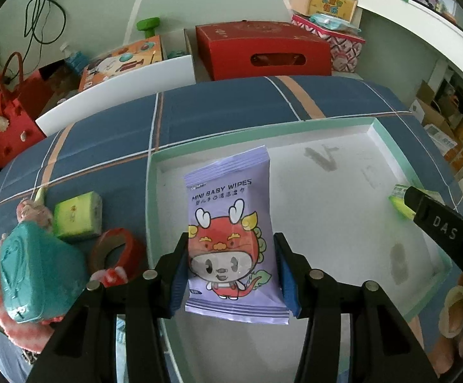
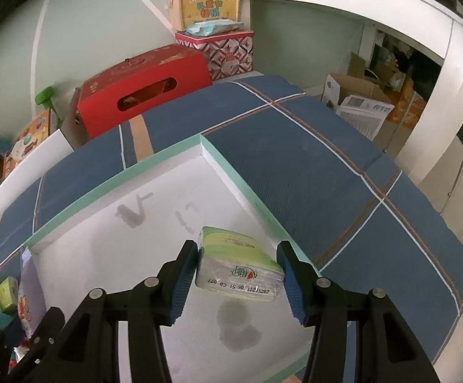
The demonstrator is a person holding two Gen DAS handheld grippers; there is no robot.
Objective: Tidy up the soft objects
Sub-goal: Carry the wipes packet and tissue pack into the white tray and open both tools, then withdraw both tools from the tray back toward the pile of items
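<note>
Each claw grips a pack — wipes (image 1: 231, 236) left, tissues (image 2: 239, 265) right — over the tray (image 1: 387, 134)

One purple pack of baby wipes (image 1: 231, 233) and one green tissue pack (image 2: 238, 263) sit over one white tray (image 1: 343, 191). Beside the tray — a second green tissue pack (image 1: 78, 217), one teal pouch (image 1: 37, 274), one roll of red tape (image 1: 116, 250).

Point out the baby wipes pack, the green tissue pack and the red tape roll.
baby wipes pack (image 1: 228, 233), left wrist view, on the printed dragon.
green tissue pack (image 2: 239, 265), right wrist view, on its top face.
red tape roll (image 1: 128, 244), left wrist view, on its outer band.
</note>
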